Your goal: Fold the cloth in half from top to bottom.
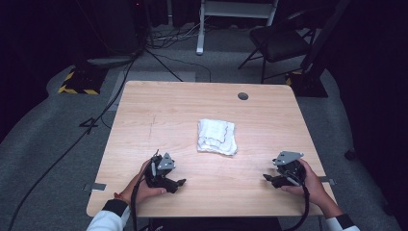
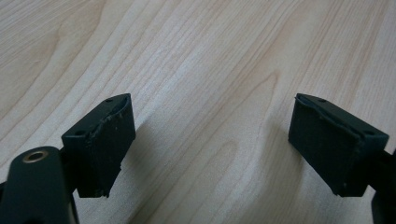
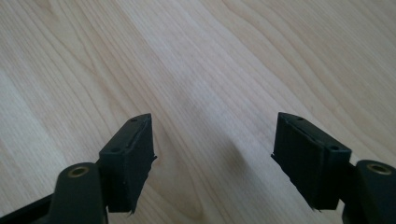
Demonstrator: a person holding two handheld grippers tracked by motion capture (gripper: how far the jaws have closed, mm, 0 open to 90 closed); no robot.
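Folded white cloth (image 1: 217,136) lying flat near the table (image 1: 144,110) centre, slightly right of the midline, edges roughly squared; likely set there as the work piece, within reach of both hands. Untouched by either tool. Left gripper (image 1: 179,183) low over the near left edge, well apart from the cloth, jaws spread wide with bare wood between them, nothing held. Right gripper (image 1: 267,178) near the front right edge, likewise spread and empty, tips pointed inward toward the centre. Both apparently parked at a ready stance. Fold count of the cloth not discernible from above.
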